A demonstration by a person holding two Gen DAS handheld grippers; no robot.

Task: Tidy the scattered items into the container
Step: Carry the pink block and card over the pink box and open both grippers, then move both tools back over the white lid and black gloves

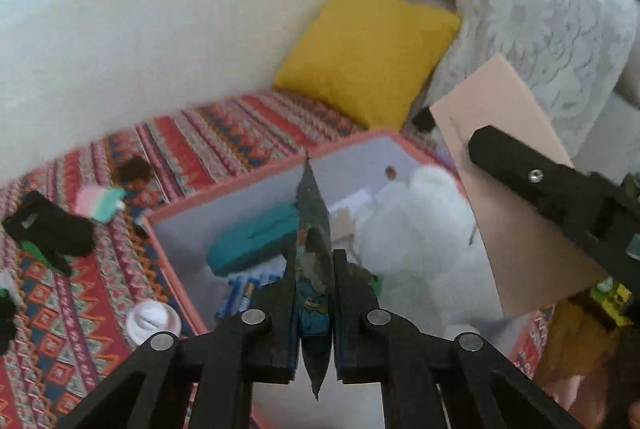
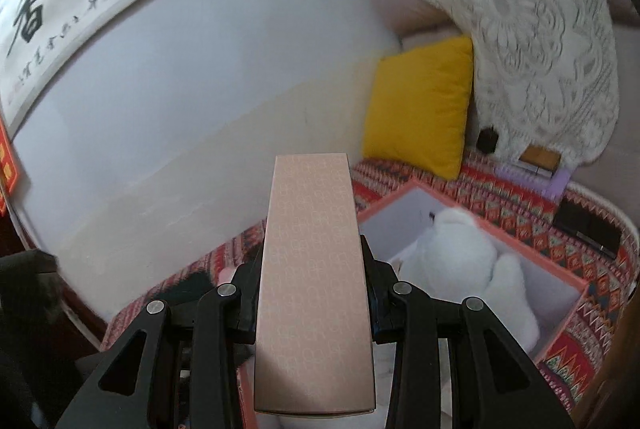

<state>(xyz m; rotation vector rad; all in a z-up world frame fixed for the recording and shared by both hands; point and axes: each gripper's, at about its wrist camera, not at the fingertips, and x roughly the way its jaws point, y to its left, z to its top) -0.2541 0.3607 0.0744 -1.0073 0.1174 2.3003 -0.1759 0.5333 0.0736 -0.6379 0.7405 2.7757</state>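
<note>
Patterned red fabric (image 1: 208,145) covers the seat of a sofa set against a pale wall, with a yellow cushion (image 1: 368,57) at the far end and a pink storage box (image 1: 240,185) standing open on it. Inside the box a white plush toy (image 1: 416,229), a teal case (image 1: 252,237) and some smaller things already lie. Over the box's near edge a thin flat packet (image 1: 314,229) is held edge-on by the left gripper (image 1: 314,269), whose fingers are closed tight on it. A long pink carton (image 2: 314,281) is clamped between the half-closed fingers of the right gripper (image 2: 314,293), above the box's near left corner. Left of the box, several things are seen lying on the fabric: a black sock (image 1: 52,229), a pastel pouch (image 1: 100,203), a white cap (image 1: 154,321) and a dark tuft (image 1: 134,169). By this showing the job is judged partly done, with two items in hand and several left outside.
</note>
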